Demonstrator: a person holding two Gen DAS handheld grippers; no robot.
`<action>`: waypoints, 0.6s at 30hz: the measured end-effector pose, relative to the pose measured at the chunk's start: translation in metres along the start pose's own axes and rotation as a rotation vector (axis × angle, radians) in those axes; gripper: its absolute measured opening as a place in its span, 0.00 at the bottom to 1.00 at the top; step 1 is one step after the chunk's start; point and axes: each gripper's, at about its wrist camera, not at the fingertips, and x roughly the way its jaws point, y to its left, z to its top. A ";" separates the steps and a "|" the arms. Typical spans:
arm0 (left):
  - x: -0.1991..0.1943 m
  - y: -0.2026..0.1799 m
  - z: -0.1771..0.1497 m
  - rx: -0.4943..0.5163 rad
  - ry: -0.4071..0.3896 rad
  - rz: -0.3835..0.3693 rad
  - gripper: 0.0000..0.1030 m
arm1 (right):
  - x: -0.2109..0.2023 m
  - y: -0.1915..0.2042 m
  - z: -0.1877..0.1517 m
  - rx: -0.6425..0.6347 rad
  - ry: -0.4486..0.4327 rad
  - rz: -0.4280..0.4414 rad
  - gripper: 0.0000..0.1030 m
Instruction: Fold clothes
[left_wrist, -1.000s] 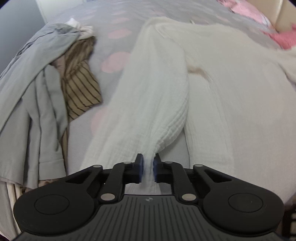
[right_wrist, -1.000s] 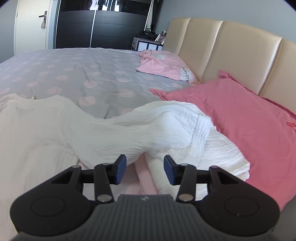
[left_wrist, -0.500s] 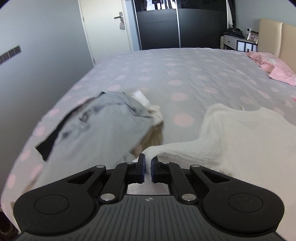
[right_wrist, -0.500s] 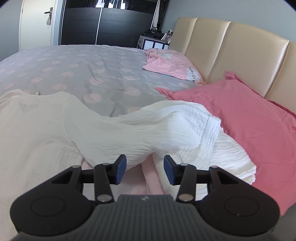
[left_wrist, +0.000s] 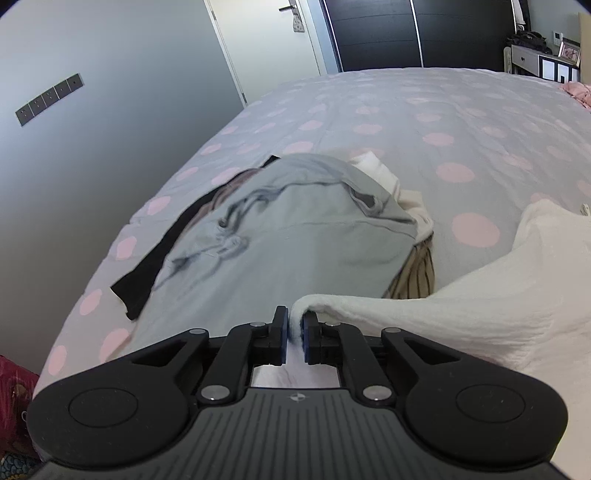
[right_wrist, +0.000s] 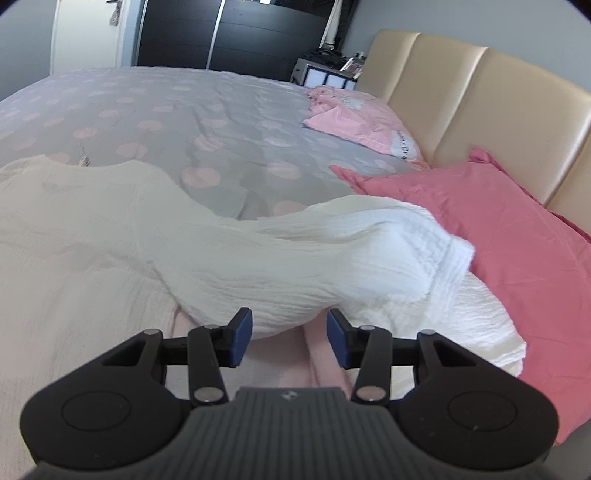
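Note:
A white textured garment (left_wrist: 498, 295) lies spread on the bed. My left gripper (left_wrist: 294, 334) is shut on a pinched edge of it, which is lifted off the bed and stretches away to the right. In the right wrist view the same white garment (right_wrist: 110, 229) covers the near bed, and one sleeve (right_wrist: 332, 251) lies folded across in front. My right gripper (right_wrist: 290, 341) is open, just short of that sleeve and above a pink cloth (right_wrist: 325, 365).
A pile of clothes, topped by a grey garment (left_wrist: 280, 236) over a striped one (left_wrist: 417, 277), lies left of the white garment near the bed's edge. A red pillow (right_wrist: 480, 236) and a pink pillow (right_wrist: 362, 125) lie against the beige headboard (right_wrist: 480, 96).
My left gripper has lifted and swung left with the white garment's edge in it, now facing the grey pile and the door. My right gripper stayed open and moved slightly forward.

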 end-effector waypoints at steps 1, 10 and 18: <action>0.000 -0.003 -0.003 0.005 0.004 -0.006 0.11 | 0.001 0.003 0.000 -0.011 0.005 0.014 0.47; -0.051 -0.034 -0.049 0.134 -0.076 -0.091 0.50 | 0.011 0.032 -0.029 -0.067 0.146 0.242 0.47; -0.090 -0.075 -0.109 0.282 0.127 -0.525 0.50 | 0.002 0.044 -0.080 -0.122 0.330 0.375 0.47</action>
